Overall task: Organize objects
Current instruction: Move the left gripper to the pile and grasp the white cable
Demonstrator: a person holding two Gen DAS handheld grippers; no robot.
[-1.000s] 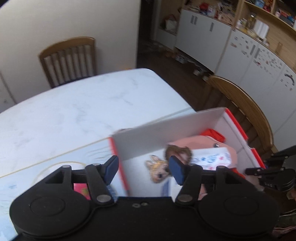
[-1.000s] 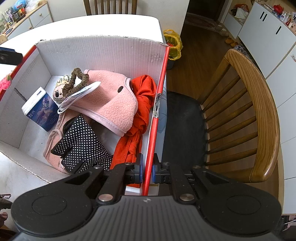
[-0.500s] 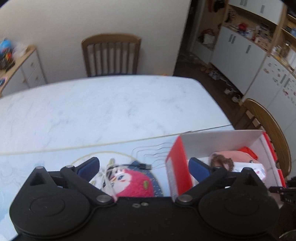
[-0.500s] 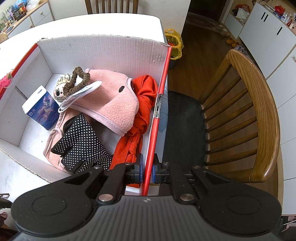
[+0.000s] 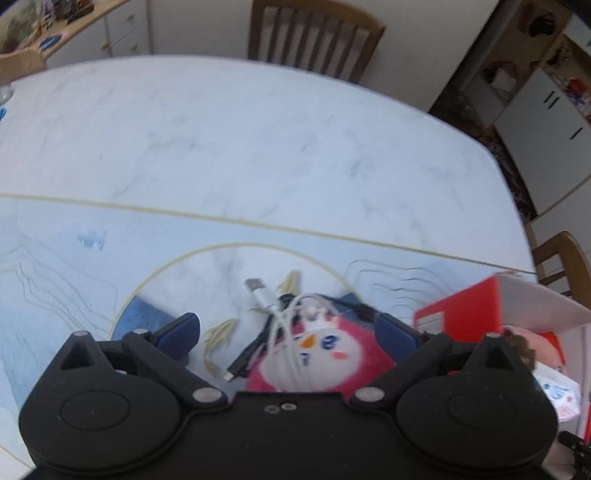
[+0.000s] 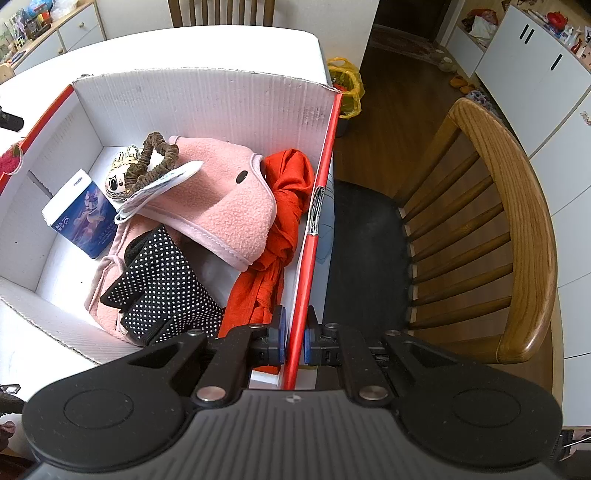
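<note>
1. Hovering over the marble-patterned table [image 5: 229, 140], the left gripper [image 5: 288, 332] has its jaws spread wide, having just been opening then easing in a touch; a pink plush toy [image 5: 325, 354] lies between the blue pads, which do not press on it.
2. White and black USB cables [image 5: 273, 314] lie tangled across the top of the plush toy at lower centre of the left wrist view, a silver plug pointing toward the upper left.
3. At the right edge of that view stands the red-and-white cardboard box [image 5: 458, 310], just beside the plush toy.
4. In the right wrist view the right gripper [image 6: 294, 338] is clamped tight on the red rim of the box's right-hand wall, at bottom centre.
5. Inside the box [image 6: 207, 107] lie a pink fleece garment [image 6: 218, 199], an orange-red cloth [image 6: 284, 206] against the right wall, a black polka-dotted fabric piece [image 6: 166, 284] in the lower middle, a blue carton [image 6: 81, 214] at left, and a brown scrunchie [image 6: 147, 158] on a small cartoon figure [image 6: 118, 177].
6. A wooden chair [image 6: 509, 229] with a dark seat fills the right half of that view, close to the box's gripped wall.
7. Another wooden chair [image 5: 314, 33] stands beyond the table's far edge at the top of the left wrist view; white cabinets [image 5: 546, 118] sit at upper right.
</note>
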